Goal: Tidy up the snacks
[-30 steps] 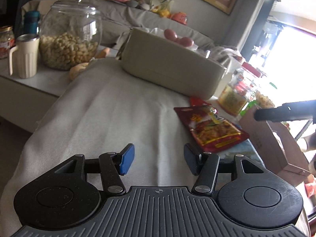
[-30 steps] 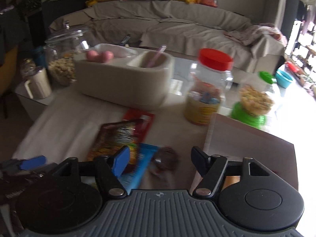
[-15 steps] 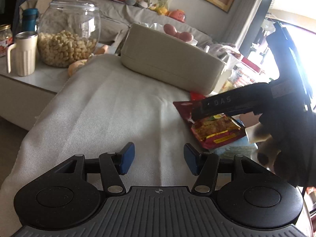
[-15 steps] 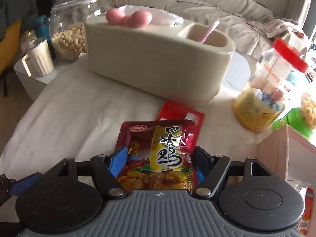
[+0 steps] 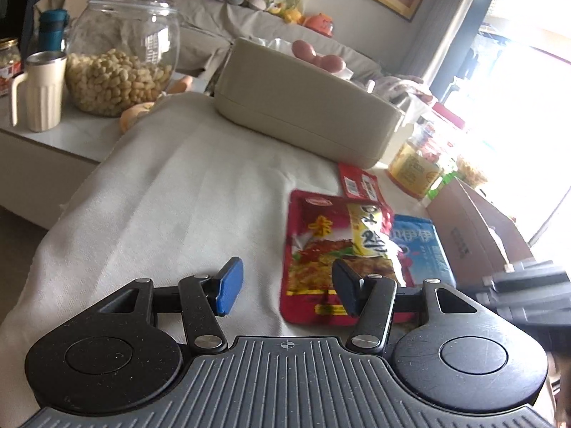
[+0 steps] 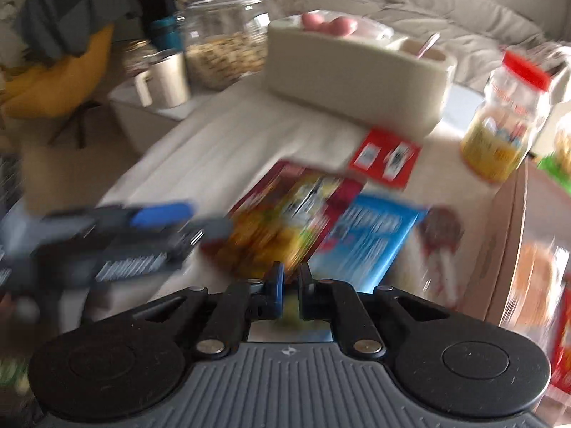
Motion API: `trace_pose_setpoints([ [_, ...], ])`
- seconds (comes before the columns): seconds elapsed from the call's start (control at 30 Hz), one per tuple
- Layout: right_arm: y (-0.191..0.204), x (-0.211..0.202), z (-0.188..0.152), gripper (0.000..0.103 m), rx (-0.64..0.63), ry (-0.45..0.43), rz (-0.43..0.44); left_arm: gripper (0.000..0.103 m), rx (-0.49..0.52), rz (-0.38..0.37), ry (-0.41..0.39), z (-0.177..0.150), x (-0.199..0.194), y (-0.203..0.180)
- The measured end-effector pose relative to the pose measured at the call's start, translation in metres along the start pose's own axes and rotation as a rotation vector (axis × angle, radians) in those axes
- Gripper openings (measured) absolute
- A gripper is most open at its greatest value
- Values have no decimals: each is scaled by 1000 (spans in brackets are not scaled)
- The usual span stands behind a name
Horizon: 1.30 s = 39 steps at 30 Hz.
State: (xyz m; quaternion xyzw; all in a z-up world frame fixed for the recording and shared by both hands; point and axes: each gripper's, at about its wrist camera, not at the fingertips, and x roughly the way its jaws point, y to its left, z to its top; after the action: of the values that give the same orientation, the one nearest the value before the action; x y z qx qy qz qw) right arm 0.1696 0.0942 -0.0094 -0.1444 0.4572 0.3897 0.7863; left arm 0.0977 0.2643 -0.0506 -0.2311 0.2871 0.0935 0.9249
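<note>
A red snack packet (image 5: pixel 332 246) (image 6: pixel 285 214) lies on the white cloth (image 5: pixel 185 192), partly over a blue packet (image 5: pixel 424 246) (image 6: pixel 371 235). A small red sachet (image 5: pixel 358 185) (image 6: pixel 385 157) lies just beyond them. My right gripper (image 6: pixel 289 281) is shut, its pads pinching the near edge of the red packet; this view is blurred. In the left wrist view its dark body (image 5: pixel 528 285) shows at the right edge. My left gripper (image 5: pixel 285 285) hovers open over the cloth, left of the packets, with nothing between its fingers.
A beige organiser box (image 5: pixel 303 107) with pink items stands behind the packets. A glass jar of peanuts (image 5: pixel 121 60) and a cream mug (image 5: pixel 39 92) sit at the back left. A red-lidded jar (image 6: pixel 506 121) and an open cardboard box (image 5: pixel 474 228) stand at the right.
My right gripper swung in over the packets, dropped and shut on the red packet. The packet has shifted nearer and turned. The left gripper stayed put and open.
</note>
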Motion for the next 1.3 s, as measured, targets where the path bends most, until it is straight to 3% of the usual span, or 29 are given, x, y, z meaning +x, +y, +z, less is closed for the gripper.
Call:
trace_pose_setpoints([
  [0.17, -7, -18, -25, 12, 55, -80, -70, 60, 28, -15, 21, -5, -1, -11],
  [0.2, -11, -20, -27, 22, 88, -94, -85, 60, 32, -15, 25, -6, -1, -13],
  [0.3, -25, -17, -36, 73, 213, -122, -109, 60, 27, -17, 34, -8, -4, -17],
  [0.37, -34, -9, -42, 71, 286, -110, -60, 60, 21, -19, 41, -10, -7, -20],
  [0.4, -37, -5, -44, 57, 319, -91, -19, 60, 23, -19, 44, -10, -9, -21],
  [0.43, -39, -3, -46, 36, 348, -75, 30, 60, 24, -20, 47, -11, -12, -22],
  [0.7, -31, -39, -78, 13, 310, -99, 153, 60, 25, -33, 37, -14, -42, -33],
  [0.97, -50, -92, -153, 12, 336, -99, 123, 60, 58, -108, 96, -32, -48, -65],
  [1.07, -58, -111, -180, 14, 334, -116, 52, 60, 84, -177, 160, -44, -40, -87],
  [1.17, -59, -123, -200, 22, 311, -140, -80, 60, 138, -219, 222, -60, -31, -113],
  [1.3, -62, -129, -216, 57, 297, -180, -201, 60, 190, -253, 225, -63, -29, -130],
])
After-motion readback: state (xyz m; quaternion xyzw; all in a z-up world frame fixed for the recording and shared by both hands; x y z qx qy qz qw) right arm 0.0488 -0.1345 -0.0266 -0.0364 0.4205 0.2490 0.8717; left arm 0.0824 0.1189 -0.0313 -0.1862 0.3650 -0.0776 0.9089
